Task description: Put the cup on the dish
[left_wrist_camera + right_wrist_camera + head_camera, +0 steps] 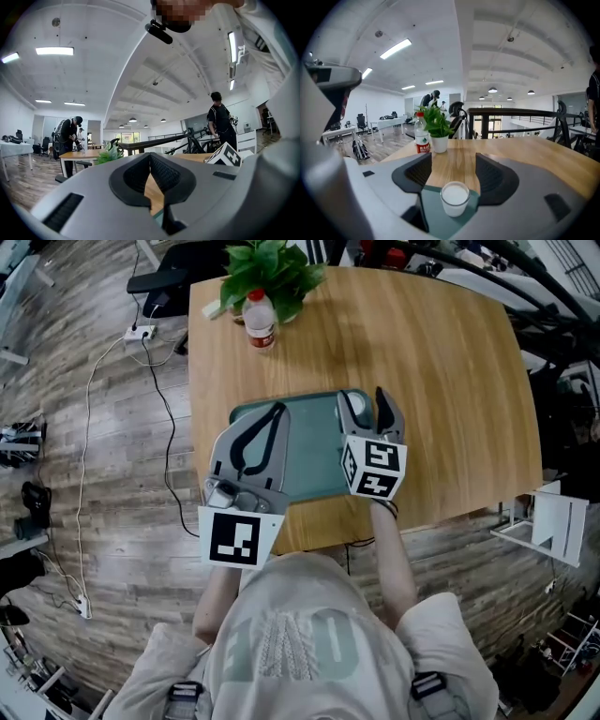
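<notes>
One round white cup (pixel 454 197) on teal dish (pixel 434 213); right gripper (pixel 453 165) spread around it; left gripper (pixel 150 158) closed.

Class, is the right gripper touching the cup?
Apart. The right gripper view shows the right gripper open, with green dish visible between the cup and each jaw.

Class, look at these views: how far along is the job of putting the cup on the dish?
Done: the cup stands upright on the green dish. In hand: nothing; the right gripper has its fingers apart either side of the cup, not pressing it, and the left gripper is shut and empty. Left: probably only drawing the right gripper clear.
</notes>
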`<state>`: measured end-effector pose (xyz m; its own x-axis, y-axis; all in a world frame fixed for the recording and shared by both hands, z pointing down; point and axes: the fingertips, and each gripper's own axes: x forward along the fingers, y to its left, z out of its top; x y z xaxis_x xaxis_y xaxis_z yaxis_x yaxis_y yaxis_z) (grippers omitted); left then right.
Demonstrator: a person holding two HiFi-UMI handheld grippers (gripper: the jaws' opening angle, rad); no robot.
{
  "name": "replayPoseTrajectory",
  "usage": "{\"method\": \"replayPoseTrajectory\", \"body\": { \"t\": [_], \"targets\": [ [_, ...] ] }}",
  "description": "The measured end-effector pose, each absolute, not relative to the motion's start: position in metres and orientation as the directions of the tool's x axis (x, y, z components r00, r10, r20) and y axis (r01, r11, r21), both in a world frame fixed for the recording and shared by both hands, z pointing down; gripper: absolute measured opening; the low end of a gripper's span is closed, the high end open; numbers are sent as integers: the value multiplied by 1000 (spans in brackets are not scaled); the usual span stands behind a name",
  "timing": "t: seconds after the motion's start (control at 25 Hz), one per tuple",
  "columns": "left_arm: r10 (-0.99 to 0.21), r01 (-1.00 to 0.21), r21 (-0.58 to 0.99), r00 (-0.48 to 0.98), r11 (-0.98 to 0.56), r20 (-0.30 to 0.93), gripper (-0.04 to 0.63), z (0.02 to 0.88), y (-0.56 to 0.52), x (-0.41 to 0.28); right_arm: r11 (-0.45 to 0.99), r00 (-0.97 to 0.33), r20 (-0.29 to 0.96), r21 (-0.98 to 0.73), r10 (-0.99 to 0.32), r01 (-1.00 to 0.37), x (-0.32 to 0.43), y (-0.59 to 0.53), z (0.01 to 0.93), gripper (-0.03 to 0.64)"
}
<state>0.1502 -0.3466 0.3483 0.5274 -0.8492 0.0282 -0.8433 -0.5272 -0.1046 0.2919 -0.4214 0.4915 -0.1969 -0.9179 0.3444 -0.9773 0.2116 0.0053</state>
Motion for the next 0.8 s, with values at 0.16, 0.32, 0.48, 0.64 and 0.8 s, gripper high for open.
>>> {"method": "replayPoseTrajectory", "body": {
  "t": [0.16, 0.32, 0.48, 0.64, 0.8],
  "targets": [
    [-836, -832, -102, 548, -545, -7, 9, 334, -330, 153, 210, -204, 187, 15, -961, -977, 290, -400, 424, 274],
    [-814, -817, -107, 575, -567, -78, 9, 309, -308, 153, 142, -143, 0, 27, -990, -989, 298, -363, 351, 63],
    [-803, -810, -116, 586, -575, -112, 9, 296, -287, 152, 99, -102, -120, 33, -987, -995, 299, -321, 303, 20],
    [-799, -806, -134, 590, -576, -115, 9, 289, -272, 154, 79, -83, -171, 31, -982, -996, 301, -286, 284, 20],
    [-803, -816, -153, 577, -558, -150, 9, 269, -261, 155, 83, -91, -198, 48, -976, -995, 298, -261, 275, 20]
  ]
}}
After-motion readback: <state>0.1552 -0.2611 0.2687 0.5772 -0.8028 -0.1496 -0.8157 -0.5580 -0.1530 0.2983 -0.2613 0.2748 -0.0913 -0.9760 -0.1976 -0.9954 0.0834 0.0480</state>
